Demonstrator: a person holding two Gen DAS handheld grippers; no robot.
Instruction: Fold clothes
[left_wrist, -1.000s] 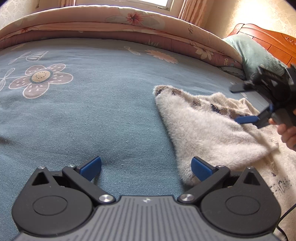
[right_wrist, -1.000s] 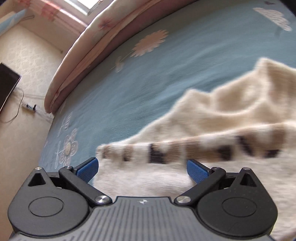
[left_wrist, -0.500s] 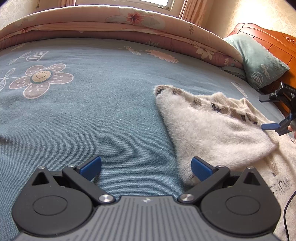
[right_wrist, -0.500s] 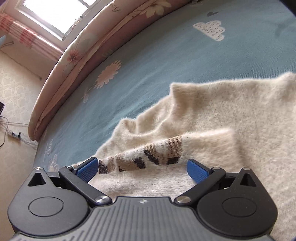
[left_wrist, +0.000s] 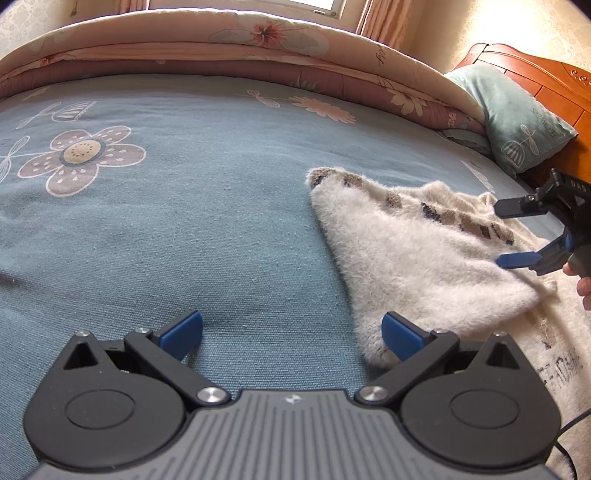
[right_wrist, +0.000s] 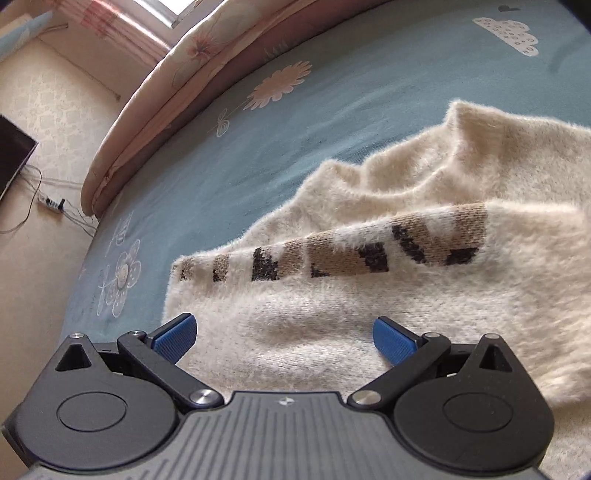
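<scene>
While apart, tongs (right_wrist: 284, 338) over sweater (right_wrist: 424, 295).

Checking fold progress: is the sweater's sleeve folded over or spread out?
Folded over: the patterned sleeve lies across the sweater body.

You have one sweater (left_wrist: 417, 254) on one bed (left_wrist: 207, 206), one quilt (left_wrist: 229, 48) rolled along its far edge, one pillow (left_wrist: 517, 122), and two grippers, left (left_wrist: 291, 334) and right (right_wrist: 283, 338), both spread wide and empty.
</scene>
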